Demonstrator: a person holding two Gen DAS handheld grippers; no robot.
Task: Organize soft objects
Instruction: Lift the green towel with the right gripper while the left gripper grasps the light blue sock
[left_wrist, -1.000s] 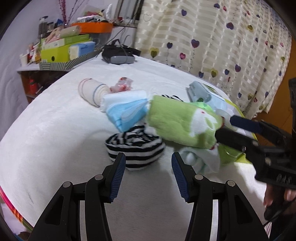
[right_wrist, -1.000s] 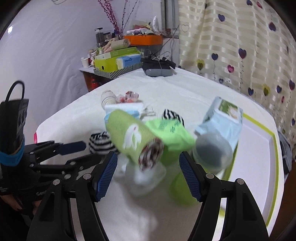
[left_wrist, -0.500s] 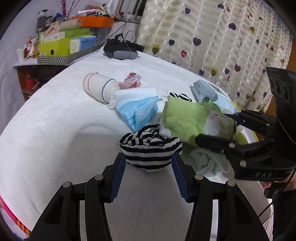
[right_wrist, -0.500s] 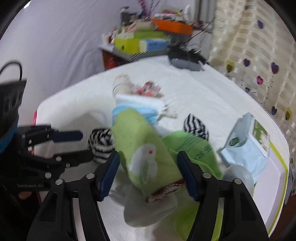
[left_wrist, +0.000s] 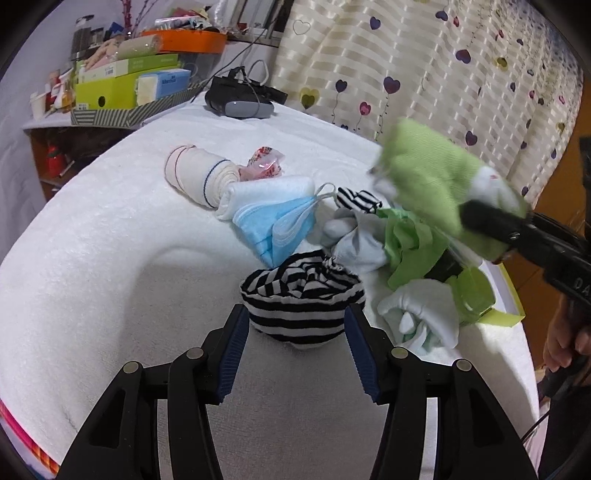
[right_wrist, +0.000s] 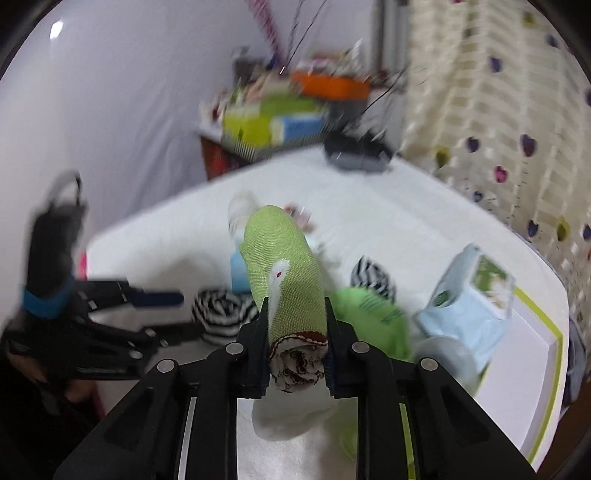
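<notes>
My right gripper (right_wrist: 295, 354) is shut on a rolled green towel (right_wrist: 286, 273) with a white rabbit print and holds it lifted above the pile; the same towel shows blurred in the left wrist view (left_wrist: 436, 177). My left gripper (left_wrist: 295, 343) is open, its jaws on either side of a black-and-white striped bundle (left_wrist: 303, 299) that lies on the white bed (left_wrist: 110, 258). Behind it lie a blue face mask (left_wrist: 273, 229), a white rolled towel (left_wrist: 258, 192), a cream roll (left_wrist: 192, 175), grey-white socks (left_wrist: 354, 240) and a green cloth (left_wrist: 410, 240).
A green-rimmed white tray (right_wrist: 524, 369) lies at the right with a wipes pack (right_wrist: 476, 295) on it. A black headset (left_wrist: 240, 99) sits at the bed's far end. A cluttered shelf of boxes (left_wrist: 125, 85) stands beyond. A heart-print curtain (left_wrist: 443, 74) hangs behind.
My right gripper has shut on the green towel and lifted it up off the pile. My left gripper has moved forward, so its open jaws now flank the striped bundle.
</notes>
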